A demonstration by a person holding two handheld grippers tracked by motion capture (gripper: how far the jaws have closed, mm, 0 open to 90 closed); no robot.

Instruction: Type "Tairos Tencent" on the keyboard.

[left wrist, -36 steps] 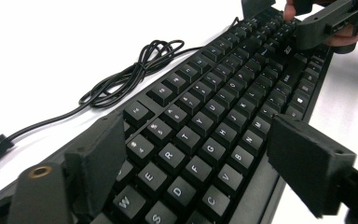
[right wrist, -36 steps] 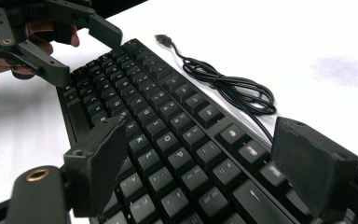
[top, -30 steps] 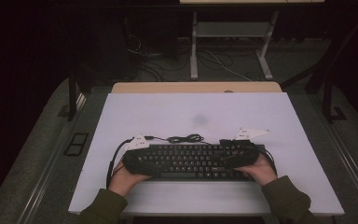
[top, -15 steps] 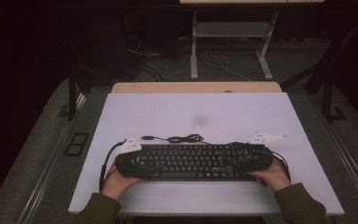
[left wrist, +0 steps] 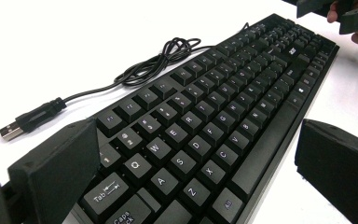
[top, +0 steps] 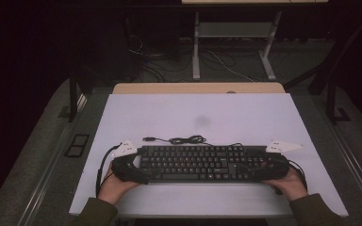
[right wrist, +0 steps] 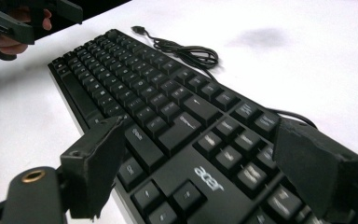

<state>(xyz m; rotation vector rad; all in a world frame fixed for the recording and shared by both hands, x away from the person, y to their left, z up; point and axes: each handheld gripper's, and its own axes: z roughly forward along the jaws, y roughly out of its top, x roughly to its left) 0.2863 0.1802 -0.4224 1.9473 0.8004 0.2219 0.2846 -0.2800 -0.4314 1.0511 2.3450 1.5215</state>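
High view: black keyboard (top: 200, 163) is lying flat on the white table (top: 207, 117), near the person's edge, long side running across. Its cable (top: 181, 140) is sitting bunched just behind it, plug end free on the table. Left gripper (top: 133, 168) is sitting at the keyboard's left end, right gripper (top: 264, 169) at its right end, a hand behind each.

Left gripper view: jaws are standing wide apart, having just been opening, and the keyboard's left end is lying between them; the near pad is beside the Tab corner, the far pad is off the front edge with white table showing in the gap, so nothing is being pinched here. USB plug (left wrist: 10, 130) is lying loose on the table, cable coil beyond it. The other gripper (left wrist: 345, 11) is showing at the far end.

Right gripper view: jaws are straddling the right end by the number pad, also spread; the pads look clear of the case, though the contact on the far side is hard to judge. The left gripper (right wrist: 16, 21) is showing at the top left corner.

Progress, judged: keyboard looks to be set down where it is wanted and the grip is being let go, so placing seems done. Left to do: pulling both grippers back off the ends; cable is not being tidied or plugged yet.
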